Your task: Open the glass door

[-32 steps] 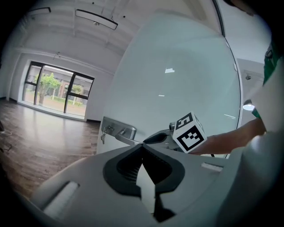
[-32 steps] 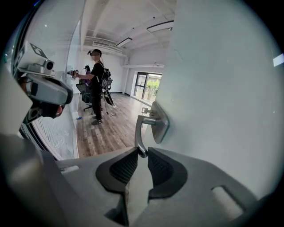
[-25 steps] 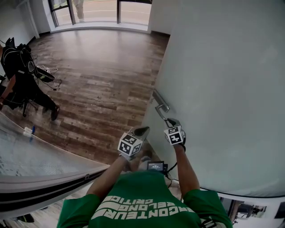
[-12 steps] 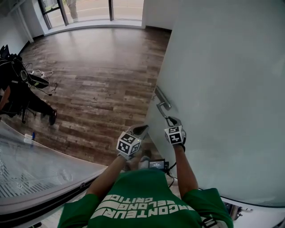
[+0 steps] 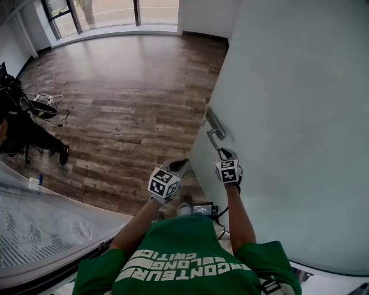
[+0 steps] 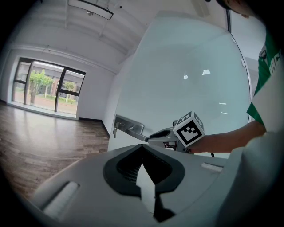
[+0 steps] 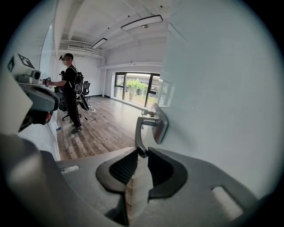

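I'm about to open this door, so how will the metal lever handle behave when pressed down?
The lever handle looks like rigid metal, so it should pivot rather than bend. Its smooth finish may slip, since the right gripper pinches only its tip. The large frosted glass door probably swings heavy.

Even daylight from the far windows point(image 5: 155, 8) fills the room, with small glare patches on the glass door point(image 6: 199, 88), while both gripper views bend toward black corners, their foreground seemingly slightly soft.
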Demonstrator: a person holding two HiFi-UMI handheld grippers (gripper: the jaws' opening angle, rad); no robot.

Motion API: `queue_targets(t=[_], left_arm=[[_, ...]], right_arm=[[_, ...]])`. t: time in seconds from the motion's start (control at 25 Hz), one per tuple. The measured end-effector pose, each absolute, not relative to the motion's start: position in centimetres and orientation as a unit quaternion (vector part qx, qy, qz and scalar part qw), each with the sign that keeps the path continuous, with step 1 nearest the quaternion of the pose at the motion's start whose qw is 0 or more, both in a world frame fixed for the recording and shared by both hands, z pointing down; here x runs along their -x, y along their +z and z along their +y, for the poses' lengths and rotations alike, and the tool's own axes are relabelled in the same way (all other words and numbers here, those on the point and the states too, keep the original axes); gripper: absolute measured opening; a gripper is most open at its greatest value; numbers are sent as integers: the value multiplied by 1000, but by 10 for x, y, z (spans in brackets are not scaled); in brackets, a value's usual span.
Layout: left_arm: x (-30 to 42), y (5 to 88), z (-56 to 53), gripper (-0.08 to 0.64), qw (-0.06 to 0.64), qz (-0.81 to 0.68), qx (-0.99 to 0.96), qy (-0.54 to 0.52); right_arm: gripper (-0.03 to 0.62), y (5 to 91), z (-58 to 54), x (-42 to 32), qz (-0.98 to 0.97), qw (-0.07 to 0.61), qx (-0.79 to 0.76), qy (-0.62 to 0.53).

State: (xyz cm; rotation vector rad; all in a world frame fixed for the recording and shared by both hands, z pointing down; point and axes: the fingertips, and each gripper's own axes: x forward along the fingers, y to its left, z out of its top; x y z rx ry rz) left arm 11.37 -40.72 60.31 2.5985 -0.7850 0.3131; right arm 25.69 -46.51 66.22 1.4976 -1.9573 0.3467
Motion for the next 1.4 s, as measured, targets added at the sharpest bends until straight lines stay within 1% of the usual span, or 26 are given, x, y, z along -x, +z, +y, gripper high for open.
queue_targets(t=[0.92,1.4], left_arm=[[-162,610,-456,17,208,-270,-932,119],[-173,615,-473,17,214,-265,-931,128]], right_arm=[[57,666,-509,-371,-691,314,-634,147],[58,669,-520,-422,-663,314,-664,143]])
